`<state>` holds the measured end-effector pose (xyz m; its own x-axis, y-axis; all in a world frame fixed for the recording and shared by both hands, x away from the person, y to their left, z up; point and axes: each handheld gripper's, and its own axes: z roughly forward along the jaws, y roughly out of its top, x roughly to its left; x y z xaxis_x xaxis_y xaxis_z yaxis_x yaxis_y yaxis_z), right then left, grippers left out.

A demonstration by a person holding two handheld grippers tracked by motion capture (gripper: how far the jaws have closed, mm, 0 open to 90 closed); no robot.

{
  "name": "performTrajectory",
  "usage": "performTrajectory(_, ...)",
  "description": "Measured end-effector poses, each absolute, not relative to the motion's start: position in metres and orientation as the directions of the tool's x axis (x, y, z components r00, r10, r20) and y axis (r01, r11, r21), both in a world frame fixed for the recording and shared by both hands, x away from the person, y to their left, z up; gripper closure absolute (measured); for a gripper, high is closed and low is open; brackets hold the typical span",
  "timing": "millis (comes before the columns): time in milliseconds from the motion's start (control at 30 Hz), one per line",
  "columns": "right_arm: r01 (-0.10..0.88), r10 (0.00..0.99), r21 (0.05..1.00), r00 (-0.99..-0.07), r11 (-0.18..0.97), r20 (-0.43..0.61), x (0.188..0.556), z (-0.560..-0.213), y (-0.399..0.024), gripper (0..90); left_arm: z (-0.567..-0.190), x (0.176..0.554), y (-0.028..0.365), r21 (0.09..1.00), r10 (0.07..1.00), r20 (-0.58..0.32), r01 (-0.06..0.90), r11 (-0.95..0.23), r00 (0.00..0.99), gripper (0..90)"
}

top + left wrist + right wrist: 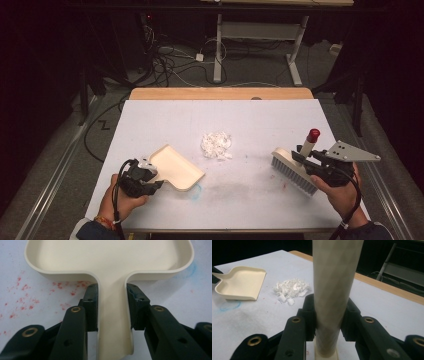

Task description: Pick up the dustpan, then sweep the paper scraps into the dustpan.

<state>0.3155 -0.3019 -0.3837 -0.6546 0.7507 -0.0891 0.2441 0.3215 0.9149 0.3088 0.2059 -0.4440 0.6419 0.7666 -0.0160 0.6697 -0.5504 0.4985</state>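
Note:
A cream dustpan (176, 167) lies on the white table (260, 115), left of the middle. My left gripper (150, 178) is shut on its handle (112, 322), one black pad on each side. On the right a hand brush (294, 170) with pale bristles rests on the table, its handle ending in a red cap (313, 134). My right gripper (305, 159) is shut on that brush handle (334, 290), which stands upright between the jaws. A small heap of white scraps (216, 145) lies between the two tools; the right gripper view also shows the scraps (290, 288) and the dustpan (240, 282).
Red specks (25, 297) and a faint blue smudge (196, 191) mark the table surface. A wooden strip (220, 93) borders the far edge. Beyond it, cables and white table legs (218, 45) stand on the dark floor.

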Motion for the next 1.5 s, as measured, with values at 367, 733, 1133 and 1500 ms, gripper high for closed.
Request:
performTrajectory(367, 0.256, 0.774, 0.928, -0.632, 0.271, -0.052, 0.319, -0.387, -0.299, 70.5, -0.441, 0.309, 0.203, 0.495, 0.759, -0.021, 0.666, -0.558, 0.651, 63.9)
performTrajectory(733, 0.254, 0.754, 0.915, -0.652, 0.315, -0.078, 0.376, -0.384, -0.247, 70.5, -0.443, 0.316, 0.199, 0.48, 0.746, -0.008, 0.657, -0.581, 0.666, 63.9)
performTrajectory(1133, 0.26, 0.781, 0.89, -0.605, 0.374, -0.151, 0.444, -0.381, -0.184, 70.5, -0.444, 0.316, 0.195, 0.485, 0.745, 0.005, 0.65, -0.585, 0.667, 63.8)
performTrajectory(1500, 0.248, 0.817, 0.908, -0.557, 0.338, -0.152, 0.48, -0.398, -0.138, 70.6, -0.447, 0.32, 0.191, 0.476, 0.73, 0.001, 0.642, -0.601, 0.683, 63.8)
